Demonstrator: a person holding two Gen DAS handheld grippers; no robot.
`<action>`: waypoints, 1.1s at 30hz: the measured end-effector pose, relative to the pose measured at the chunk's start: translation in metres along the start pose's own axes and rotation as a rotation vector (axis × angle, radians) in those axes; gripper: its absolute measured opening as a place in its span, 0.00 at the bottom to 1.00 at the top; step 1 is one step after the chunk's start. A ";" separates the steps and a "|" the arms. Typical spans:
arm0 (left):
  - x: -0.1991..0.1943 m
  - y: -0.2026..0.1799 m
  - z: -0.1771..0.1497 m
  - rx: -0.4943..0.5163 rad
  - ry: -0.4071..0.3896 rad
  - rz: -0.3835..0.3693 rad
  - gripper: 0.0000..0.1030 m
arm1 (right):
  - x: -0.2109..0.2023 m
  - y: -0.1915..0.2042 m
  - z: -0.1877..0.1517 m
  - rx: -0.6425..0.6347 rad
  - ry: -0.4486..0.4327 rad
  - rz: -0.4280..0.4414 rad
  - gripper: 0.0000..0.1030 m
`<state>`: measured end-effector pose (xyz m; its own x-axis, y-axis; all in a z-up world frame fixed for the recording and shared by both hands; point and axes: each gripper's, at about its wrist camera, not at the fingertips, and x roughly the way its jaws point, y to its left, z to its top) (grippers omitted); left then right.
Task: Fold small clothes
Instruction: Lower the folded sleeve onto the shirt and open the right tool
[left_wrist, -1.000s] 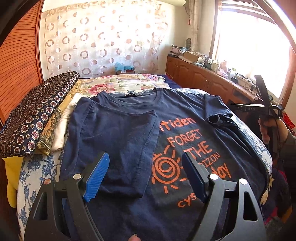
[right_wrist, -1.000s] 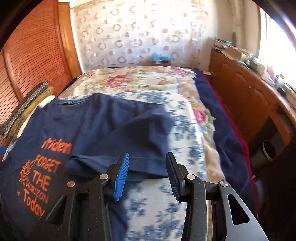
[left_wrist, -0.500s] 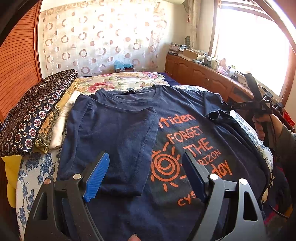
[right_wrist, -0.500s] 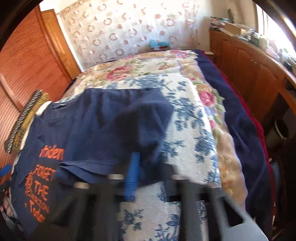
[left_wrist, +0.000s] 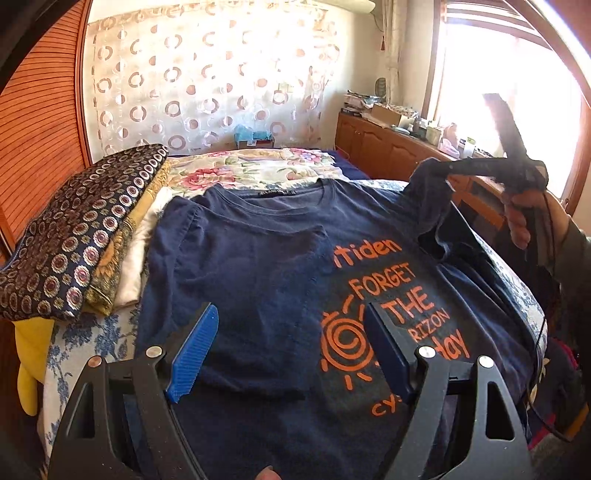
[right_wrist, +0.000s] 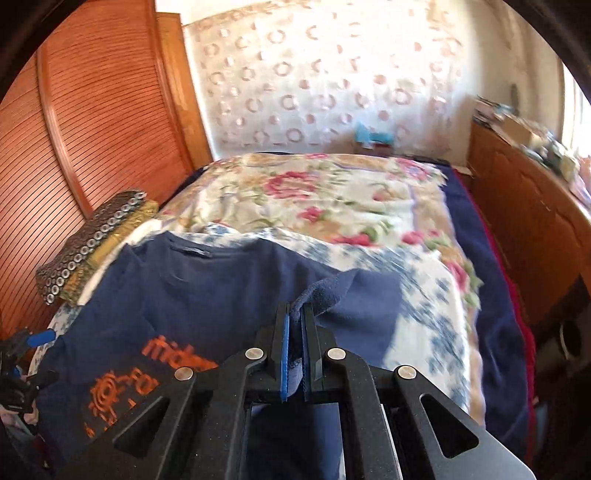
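Navy cloth fills the narrow gap between the blue pads (right_wrist: 284, 356) of the right gripper (right_wrist: 294, 350), whose jaws have just been closing and now pinch the sleeve (right_wrist: 325, 290) of the T-shirt (left_wrist: 258, 266), raised clear of the bedding. In the left wrist view that same sleeve hangs from the gripper at the far right, with the person's hand (left_wrist: 524, 214) around its handle. The left gripper (left_wrist: 291, 350) has its jaws spread wide with nothing between them, above the near part of the shirt. That shirt lies front up across the blue-flowered bedspread (right_wrist: 424, 314), its left side already folded inward over the chest, so the fold's edge covers the start of the orange lettering (left_wrist: 384, 284) and sits beside the orange sun print (left_wrist: 345, 341). Left of the shirt, touching its edge, is a stack of folded fabrics (left_wrist: 74, 236) topped by a dark ring-patterned one. Farther off are a rose-patterned blanket (right_wrist: 314, 192), a curtain (left_wrist: 214, 81) with circles, and a wooden cabinet (left_wrist: 384, 147) along the right under the bright window.
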<state>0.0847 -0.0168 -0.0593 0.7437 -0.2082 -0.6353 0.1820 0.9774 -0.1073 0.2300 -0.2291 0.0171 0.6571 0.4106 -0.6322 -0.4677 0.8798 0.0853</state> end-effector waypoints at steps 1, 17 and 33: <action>0.000 0.002 0.002 0.000 -0.003 0.003 0.79 | 0.006 0.006 0.005 -0.009 0.006 0.008 0.05; 0.035 0.029 0.042 0.003 0.031 0.058 0.79 | 0.040 -0.004 -0.001 -0.084 0.053 -0.039 0.47; 0.093 0.069 0.106 0.031 0.143 0.076 0.52 | 0.096 -0.027 -0.019 -0.076 0.141 -0.140 0.60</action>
<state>0.2345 0.0275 -0.0446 0.6577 -0.1240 -0.7430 0.1500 0.9882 -0.0322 0.2946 -0.2178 -0.0604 0.6321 0.2429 -0.7358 -0.4243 0.9031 -0.0664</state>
